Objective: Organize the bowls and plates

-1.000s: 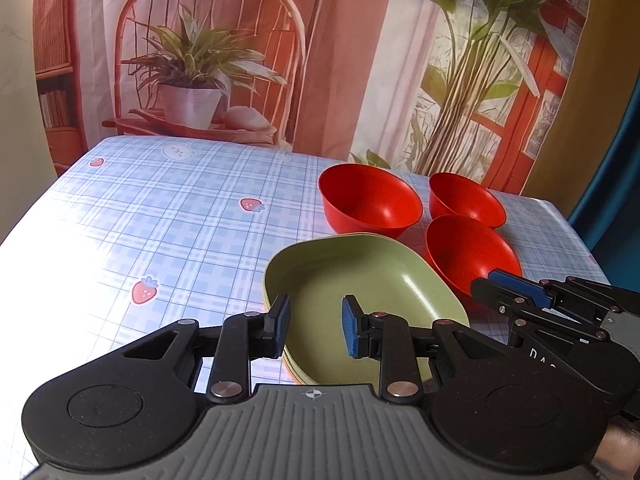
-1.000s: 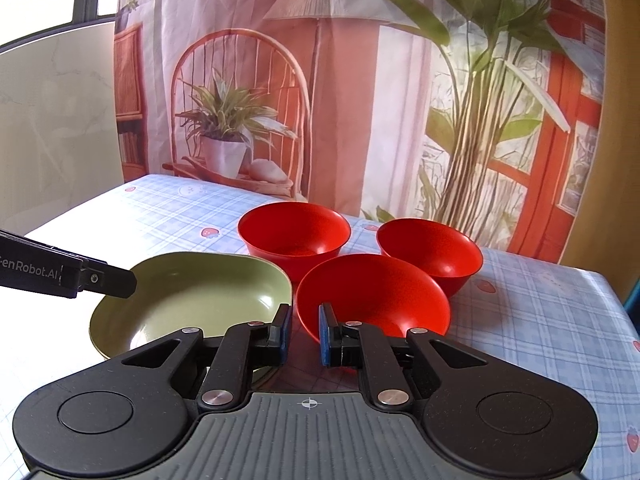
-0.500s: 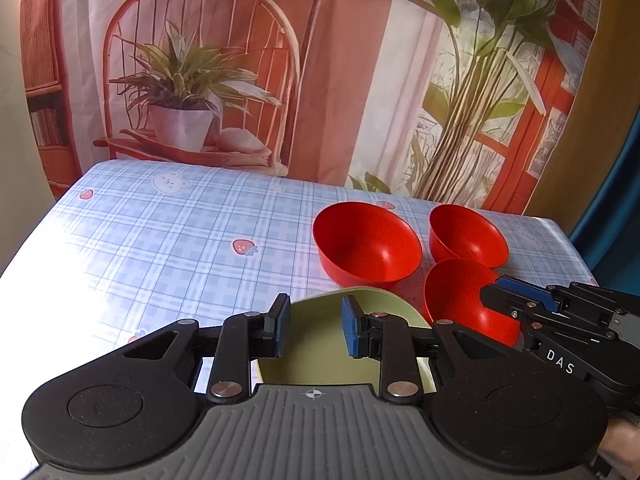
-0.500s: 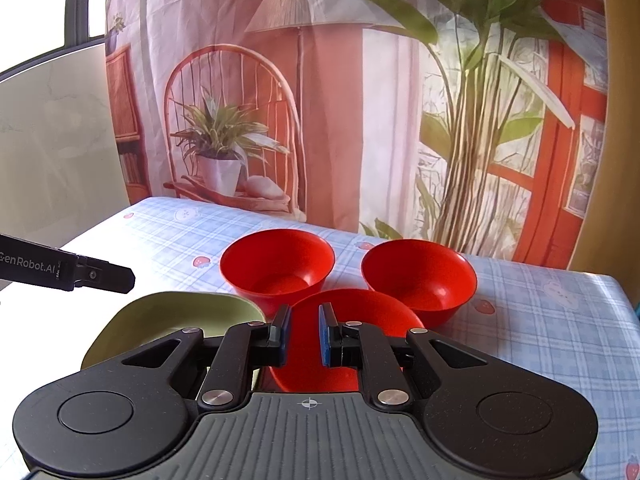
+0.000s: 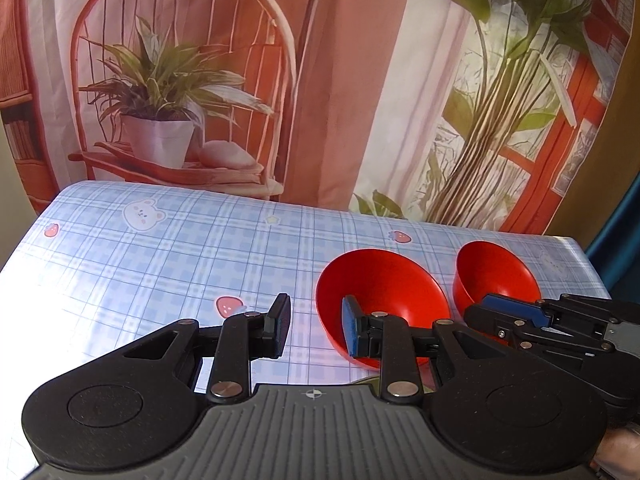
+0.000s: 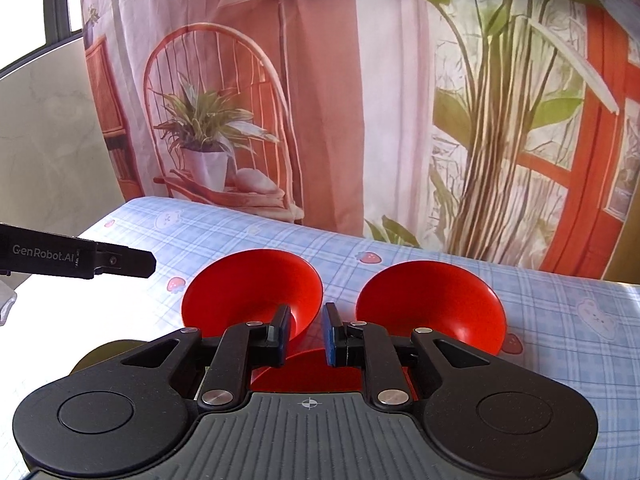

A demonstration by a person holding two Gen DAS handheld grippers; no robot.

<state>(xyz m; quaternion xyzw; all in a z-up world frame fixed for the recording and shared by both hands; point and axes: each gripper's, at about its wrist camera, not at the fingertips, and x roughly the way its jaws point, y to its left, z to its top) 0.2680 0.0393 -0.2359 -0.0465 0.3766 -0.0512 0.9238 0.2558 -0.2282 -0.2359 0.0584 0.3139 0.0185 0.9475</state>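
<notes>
Left claw [image 5: 316, 328] jaws a little apart, nothing between them. Right claw [image 6: 306, 336] jaws have just been opening, a narrow gap, empty. 2 red bowls sit just ahead of the right claw: left bowl [image 6: 252, 292], right bowl [image 6: 432, 308]; a third [image 6: 308, 372] hides beneath it. Risk: dropping blind clips that hidden rim and tips it.

Staged home dining setup: checked tablecloth [image 5: 160, 256], printed room backdrop [image 5: 320, 80], red bowls [image 6: 256, 292].
</notes>
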